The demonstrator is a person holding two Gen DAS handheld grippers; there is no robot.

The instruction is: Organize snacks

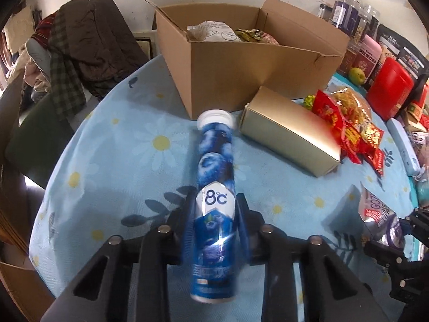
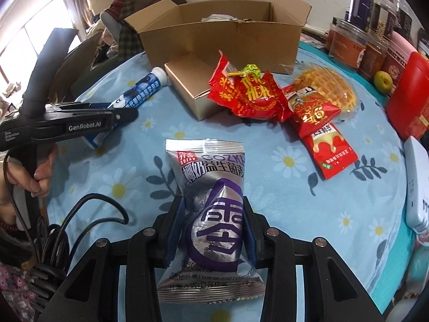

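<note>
A blue tube with a white cap lies lengthwise between the fingers of my left gripper, which is shut on its lower half. It shows again in the right wrist view as the tube in the left gripper. My right gripper is shut on a silver and purple snack packet, pinched at its middle above the tablecloth. An open cardboard box with a few snacks inside stands at the back of the table.
A gold carton lies in front of the box. Beside it are red snack packets, a bagged waffle and a red sachet. Jars, a red tin and a white device line the right. Clothes pile up at left.
</note>
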